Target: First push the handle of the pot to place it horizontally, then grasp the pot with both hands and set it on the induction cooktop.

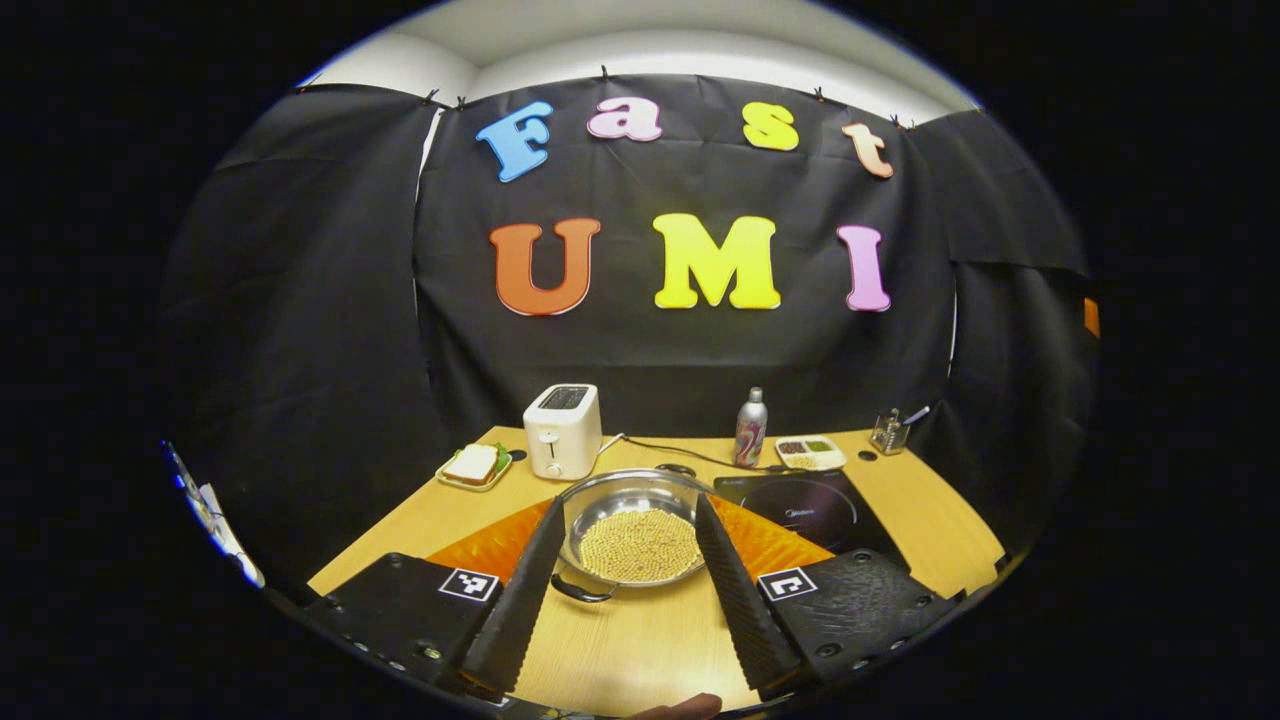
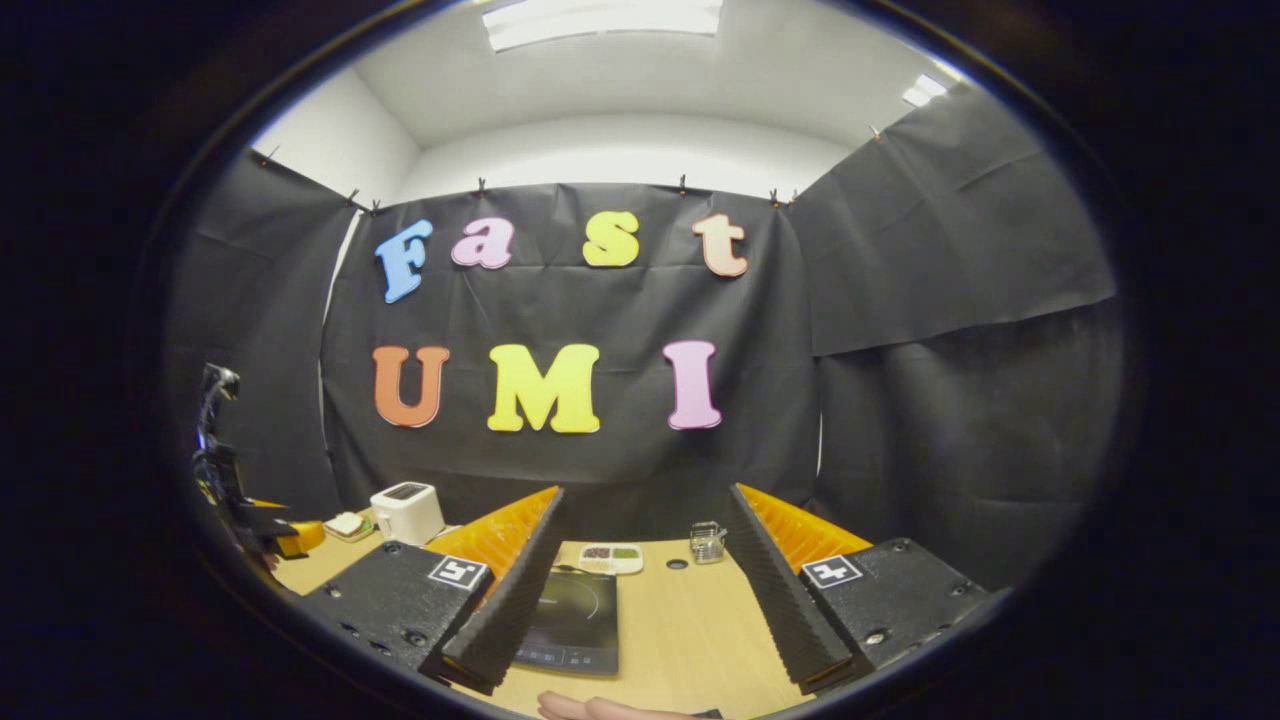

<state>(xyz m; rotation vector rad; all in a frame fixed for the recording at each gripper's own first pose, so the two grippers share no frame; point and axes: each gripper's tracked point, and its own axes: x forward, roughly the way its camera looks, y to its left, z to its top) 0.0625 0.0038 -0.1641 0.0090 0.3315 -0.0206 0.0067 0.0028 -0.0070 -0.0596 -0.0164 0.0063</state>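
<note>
A steel pot (image 1: 628, 530) full of small beige grains sits on the wooden table (image 1: 640, 640). One black handle (image 1: 580, 592) points toward me at its near left; another handle (image 1: 680, 468) shows at its far right rim. My left gripper (image 1: 625, 575) hangs open in front of the pot, and the pot shows between its fingers without touching them. The black induction cooktop (image 1: 805, 510) lies just right of the pot. In the right gripper view my right gripper (image 2: 640, 585) is open above the table, with the cooktop (image 2: 575, 615) behind its left finger (image 2: 505, 610).
Along the back edge stand a white toaster (image 1: 563, 430), a plate with a sandwich (image 1: 474, 466), a spray can (image 1: 750, 428), a tray of small foods (image 1: 810, 453) and a small glass holder (image 1: 888, 430). The toaster's cord (image 1: 680, 455) runs behind the pot. The other gripper (image 2: 235, 500) shows at far left.
</note>
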